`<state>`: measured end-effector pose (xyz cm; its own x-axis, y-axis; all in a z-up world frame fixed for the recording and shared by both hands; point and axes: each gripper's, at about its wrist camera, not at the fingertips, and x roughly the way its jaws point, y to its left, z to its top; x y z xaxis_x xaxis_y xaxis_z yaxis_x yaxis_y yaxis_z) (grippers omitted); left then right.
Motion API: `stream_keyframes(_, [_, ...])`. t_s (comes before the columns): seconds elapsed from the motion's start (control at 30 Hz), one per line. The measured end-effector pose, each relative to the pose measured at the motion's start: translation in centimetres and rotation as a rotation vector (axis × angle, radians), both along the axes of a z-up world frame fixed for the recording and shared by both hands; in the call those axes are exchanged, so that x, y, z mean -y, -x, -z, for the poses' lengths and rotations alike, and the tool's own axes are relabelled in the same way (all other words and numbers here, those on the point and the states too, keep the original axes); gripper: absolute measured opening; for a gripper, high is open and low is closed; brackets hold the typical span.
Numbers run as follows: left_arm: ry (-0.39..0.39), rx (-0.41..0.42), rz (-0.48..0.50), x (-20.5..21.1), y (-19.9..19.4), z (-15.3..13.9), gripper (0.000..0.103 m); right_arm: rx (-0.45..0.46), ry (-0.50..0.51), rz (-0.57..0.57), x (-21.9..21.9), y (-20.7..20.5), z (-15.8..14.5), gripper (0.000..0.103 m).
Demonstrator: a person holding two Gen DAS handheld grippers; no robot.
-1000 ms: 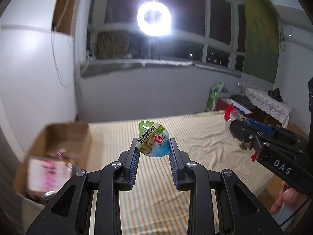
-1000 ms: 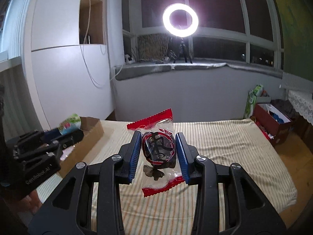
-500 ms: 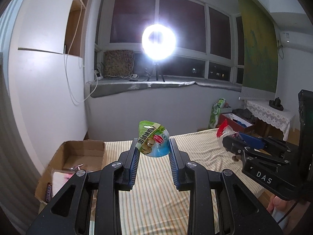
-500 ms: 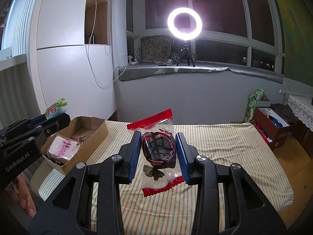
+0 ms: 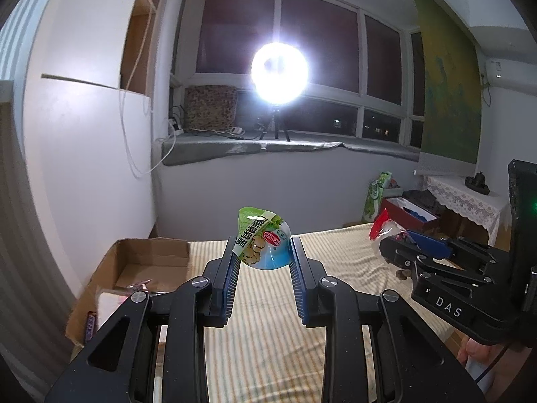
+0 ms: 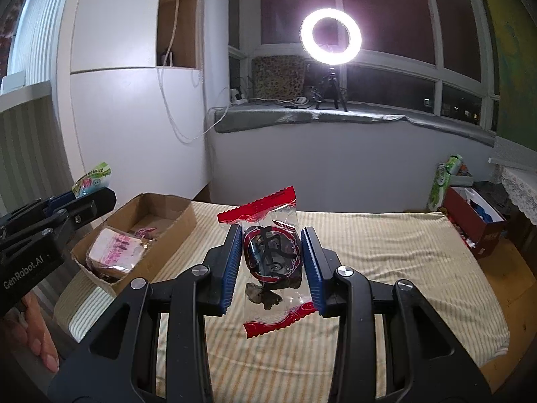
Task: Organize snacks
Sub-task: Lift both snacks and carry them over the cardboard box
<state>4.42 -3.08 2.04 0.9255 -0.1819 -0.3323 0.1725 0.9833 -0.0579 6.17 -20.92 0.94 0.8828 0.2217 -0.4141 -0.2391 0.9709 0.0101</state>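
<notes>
My left gripper (image 5: pixel 263 252) is shut on a green and blue jelly cup (image 5: pixel 263 238), held in the air above the striped bed. My right gripper (image 6: pixel 272 245) is shut on a clear packet with red ends (image 6: pixel 273 262) holding dark snacks. An open cardboard box (image 6: pixel 167 215) sits at the bed's left edge with a pink-printed pack (image 6: pixel 115 248) and small wrappers inside; it also shows in the left wrist view (image 5: pixel 141 252). The left gripper shows at the left of the right wrist view (image 6: pixel 90 194), above the box's near end. The right gripper shows at the right of the left wrist view (image 5: pixel 389 245).
The striped bed (image 6: pixel 386 255) fills the foreground. A white cabinet wall (image 6: pixel 134 127) stands left of the box. A ring light (image 6: pixel 330 37) on a tripod stands on the windowsill. A red box (image 6: pixel 476 215) and a green bag (image 6: pixel 443 181) sit on the floor at right.
Both views have tilted upward and the grippers have risen. The left gripper has shifted toward the box. Both packets stay gripped.
</notes>
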Motion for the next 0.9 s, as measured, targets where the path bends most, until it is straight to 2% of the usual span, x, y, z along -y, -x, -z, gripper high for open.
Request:
stream_keyframes(0.2, [0.015, 0.001, -0.08, -3.7, 0.6, 0.2, 0.027, -0.016, 0.014, -0.105, -5.4, -0.7, 0.5, 0.037])
stream_keyframes(0.33, [0.026, -0.003, -0.174, -7.7, 1.6, 0.5, 0.027, -0.018, 0.021, -0.221, -10.4, -0.8, 0.9, 0.037])
stream_keyframes(0.47, [0.026, -0.012, -0.269, -11.0, 2.6, 0.6, 0.027, -0.01, 0.021, -0.298, -13.5, -0.5, 1.1, 0.037])
stream_keyframes(0.6, [0.023, -0.006, -0.312, -12.3, 3.3, 0.4, 0.027, -0.01, 0.02, -0.318, -14.4, -0.4, 1.2, 0.037])
stream_keyframes(0.9, [0.024, -0.01, -0.318, -12.6, 3.4, 0.6, 0.027, -0.03, 0.027, -0.323, -15.1, -1.4, 1.9, 0.037])
